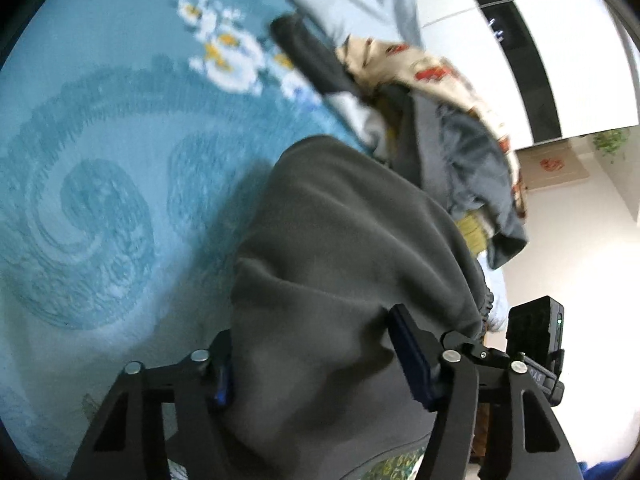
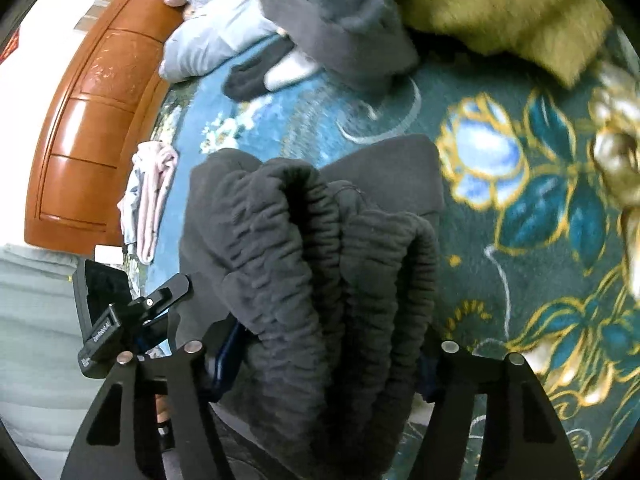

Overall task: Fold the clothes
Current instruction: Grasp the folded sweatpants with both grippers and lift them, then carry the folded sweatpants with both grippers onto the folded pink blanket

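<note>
Grey fleece trousers [image 1: 340, 264] bunched over teal blanket [image 1: 100, 168], pinched at both ends: left gripper [image 1: 316, 364] half-wide on plain cloth, right gripper [image 2: 320, 364] half-wide on gathered waistband [image 2: 328, 248]. Only left view: clothes pile [image 1: 452, 120] at 1 o'clock. Only right view: wooden headboard [image 2: 92, 128] at 10 o'clock.

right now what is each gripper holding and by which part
Both hold the same dark grey fleece garment. The right gripper clamps its gathered elastic waistband; the left gripper pinches plain fabric, which part unclear.
</note>
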Demonstrator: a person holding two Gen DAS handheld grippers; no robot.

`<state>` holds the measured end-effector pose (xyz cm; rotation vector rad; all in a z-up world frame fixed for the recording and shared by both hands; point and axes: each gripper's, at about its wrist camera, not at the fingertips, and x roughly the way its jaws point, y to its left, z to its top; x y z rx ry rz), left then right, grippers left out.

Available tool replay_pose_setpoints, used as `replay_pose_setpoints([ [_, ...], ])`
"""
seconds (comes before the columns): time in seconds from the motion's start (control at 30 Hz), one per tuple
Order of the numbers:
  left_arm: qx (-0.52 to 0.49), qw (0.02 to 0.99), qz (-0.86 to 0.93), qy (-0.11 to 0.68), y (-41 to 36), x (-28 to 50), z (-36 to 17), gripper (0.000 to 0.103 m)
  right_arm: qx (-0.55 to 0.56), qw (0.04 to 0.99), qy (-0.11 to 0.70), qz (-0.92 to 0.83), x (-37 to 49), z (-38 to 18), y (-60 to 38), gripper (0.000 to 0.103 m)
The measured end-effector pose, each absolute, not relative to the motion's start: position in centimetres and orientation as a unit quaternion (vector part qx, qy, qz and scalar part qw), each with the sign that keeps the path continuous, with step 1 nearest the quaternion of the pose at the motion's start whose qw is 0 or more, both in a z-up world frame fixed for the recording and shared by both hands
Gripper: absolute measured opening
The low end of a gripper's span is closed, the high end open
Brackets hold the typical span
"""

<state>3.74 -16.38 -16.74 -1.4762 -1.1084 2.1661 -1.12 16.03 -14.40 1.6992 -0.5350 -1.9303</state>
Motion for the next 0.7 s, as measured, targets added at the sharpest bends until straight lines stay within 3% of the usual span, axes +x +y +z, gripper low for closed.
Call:
replay_pose_setpoints([
  [0.37, -0.435, 0.064, 0.808, -0.392, -22.7, 4.6, -14.1, 0.067, 0.584, 0.352, -0.069, -0.728, -4.6, -8.1, 5.4, 0.067],
  [0.7, -0.376, -0.016, 0.823, -0.425, -37.5, 4.3, -13.1, 0.067, 0.545, 0.471, 0.042, -0.693, -9.1, -4.5, -15.0, 0.067],
])
